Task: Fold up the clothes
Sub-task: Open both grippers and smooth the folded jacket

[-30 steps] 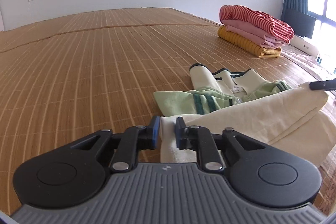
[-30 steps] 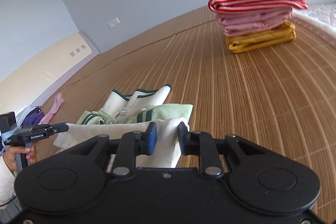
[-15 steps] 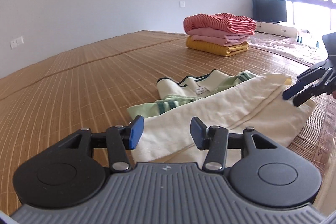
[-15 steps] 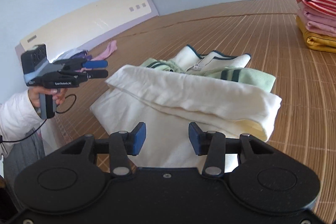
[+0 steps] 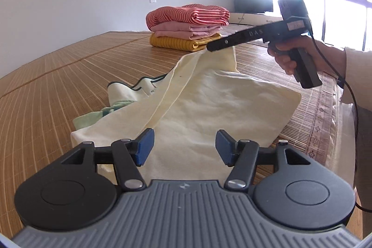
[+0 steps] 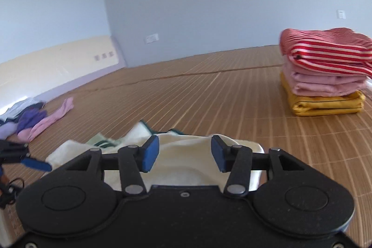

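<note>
woven mat (image 5: 58, 76) under a cream garment (image 5: 209, 108), folded stack (image 6: 323, 76) well beyond, left gripper (image 5: 184, 148) fingers spread over the cloth, right gripper (image 6: 184, 152) likewise spread wide, holding nothing

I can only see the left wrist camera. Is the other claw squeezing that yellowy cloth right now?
Observer: No. In the right wrist view the right claw is open, with its blue pads wide apart. The cream cloth lies past them, not pinched between them.
Child: Are there more clothes to fold after this one?
Observer: Yes. The right wrist view shows a loose heap of purple and pink clothes on the bamboo mat, far off to the left near the wall. It is not folded.
</note>
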The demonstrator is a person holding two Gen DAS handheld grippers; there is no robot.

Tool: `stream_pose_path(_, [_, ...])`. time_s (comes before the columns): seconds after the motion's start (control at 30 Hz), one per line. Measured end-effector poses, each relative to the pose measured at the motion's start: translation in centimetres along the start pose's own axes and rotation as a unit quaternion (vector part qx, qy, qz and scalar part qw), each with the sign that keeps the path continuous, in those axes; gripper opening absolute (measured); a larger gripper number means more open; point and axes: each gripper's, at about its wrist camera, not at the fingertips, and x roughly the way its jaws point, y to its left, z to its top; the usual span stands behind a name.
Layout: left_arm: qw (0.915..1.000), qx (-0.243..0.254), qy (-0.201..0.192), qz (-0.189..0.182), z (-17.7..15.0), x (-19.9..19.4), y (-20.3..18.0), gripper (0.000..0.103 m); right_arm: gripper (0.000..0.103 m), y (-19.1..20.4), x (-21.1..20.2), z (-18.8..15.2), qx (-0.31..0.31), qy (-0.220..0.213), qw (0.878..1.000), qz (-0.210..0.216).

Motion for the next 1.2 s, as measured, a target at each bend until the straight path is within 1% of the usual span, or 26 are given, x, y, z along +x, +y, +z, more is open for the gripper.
stream_pose_path(0.07, [0.9999, 0.010, 0.007, -0.001, -0.1, 0.4, -0.4, 0.065, 0.055, -1.0, -1.0, 0.0, 0.023, -0.011, 1.000, 0.010])
stream_pose_path(0.13, [0.9999, 0.011, 0.000, -0.008, -0.1, 0.3, -0.6, 0.065, 0.057, -1.4, -1.3, -0.1, 0.039, -0.007, 0.999, 0.033])
stream_pose_path(0.23, [0.9992, 0.012, -0.009, -0.037, 0.4, 0.4, -0.9, 0.065, 0.058, -1.2, -0.8, -1.0, 0.070, 0.022, 0.993, 0.089])
stream_pose_path(0.3, [0.9990, 0.010, 0.005, -0.043, 0.3, 0.8, -1.2, 0.065, 0.060, 0.0, 0.4, -1.9, 0.091, 0.061, 0.983, 0.147])
stream_pose_path(0.37, [0.9988, 0.014, 0.030, -0.037, 0.0, 1.7, -1.3, 0.065, 0.062, 1.4, 1.1, -2.8, 0.081, 0.094, 0.977, 0.174])
stream_pose_path(0.4, [0.9984, 0.016, 0.047, -0.028, -0.2, 2.2, -1.2, 0.065, 0.064, 2.1, 1.4, -3.2, 0.068, 0.107, 0.976, 0.175])
stream_pose_path(0.47, [0.9972, 0.012, 0.074, -0.002, -0.5, 3.2, -0.6, 0.065, 0.065, 3.2, 1.8, -3.7, 0.031, 0.126, 0.978, 0.163])
stream_pose_path(0.53, [0.9967, -0.006, 0.078, 0.018, -0.2, 4.3, 1.0, 0.066, 0.067, 3.9, 2.3, -4.1, 0.005, 0.142, 0.978, 0.154])
stream_pose_path(0.6, [0.9964, -0.025, 0.071, 0.037, 1.0, 5.2, 3.1, 0.066, 0.067, 4.0, 2.3, -4.4, 0.002, 0.145, 0.978, 0.151])
stream_pose_path(0.63, [0.9958, -0.031, 0.065, 0.056, 1.7, 5.7, 4.1, 0.066, 0.067, 3.9, 2.4, -4.4, 0.007, 0.147, 0.978, 0.151])
stream_pose_path(0.67, [0.9937, -0.031, 0.057, 0.091, 2.4, 6.0, 5.2, 0.066, 0.067, 3.8, 2.4, -4.4, 0.012, 0.147, 0.977, 0.152])
stream_pose_path(0.7, [0.9890, -0.035, 0.045, 0.136, 3.0, 6.1, 6.2, 0.066, 0.067, 3.7, 2.5, -4.4, 0.014, 0.148, 0.977, 0.153])
stream_pose_path(0.73, [0.9819, -0.046, 0.026, 0.182, 3.6, 5.8, 7.6, 0.067, 0.067, 3.7, 2.5, -4.5, 0.013, 0.147, 0.977, 0.152])
stream_pose_path(0.77, [0.9753, -0.060, 0.003, 0.212, 4.1, 5.0, 8.8, 0.066, 0.067, 3.7, 2.4, -4.5, 0.011, 0.147, 0.977, 0.152])
stream_pose_path(0.8, [0.9715, -0.072, -0.014, 0.225, 4.2, 4.1, 9.7, 0.067, 0.067, 3.8, 2.4, -4.5, 0.007, 0.147, 0.977, 0.152])
stream_pose_path(0.87, [0.9660, -0.092, -0.036, 0.239, 4.2, 2.4, 11.0, 0.074, 0.067, 3.9, 2.5, -4.6, 0.002, 0.146, 0.978, 0.152])
stream_pose_path(0.9, [0.9647, -0.099, -0.041, 0.240, 4.0, 1.7, 11.3, 0.078, 0.067, 3.8, 2.4, -4.5, 0.005, 0.145, 0.978, 0.152])
stream_pose_path(0.97, [0.9675, -0.103, -0.035, 0.228, 3.4, 1.2, 11.2, 0.079, 0.067, 3.7, 2.3, -4.3, 0.017, 0.143, 0.977, 0.155])
stream_pose_path(1.03, [0.9739, -0.111, -0.019, 0.197, 2.7, 1.3, 10.9, 0.079, 0.068, 3.1, 2.1, -4.0, 0.034, 0.141, 0.976, 0.159])
stream_pose_path(1.1, [0.9793, -0.124, -0.003, 0.160, 2.1, 1.5, 10.2, 0.079, 0.068, 2.1, 1.3, -3.6, 0.053, 0.119, 0.981, 0.146])
stream_pose_path(1.17, [0.9849, -0.111, 0.000, 0.133, 1.9, 1.9, 8.7, 0.079, 0.068, 1.2, 0.3, -3.3, 0.069, 0.093, 0.985, 0.129])
stream_pose_path(1.2, [0.9878, -0.101, 0.002, 0.118, 1.8, 2.2, 7.8, 0.079, 0.068, 1.1, 0.3, -3.3, 0.074, 0.086, 0.985, 0.128])
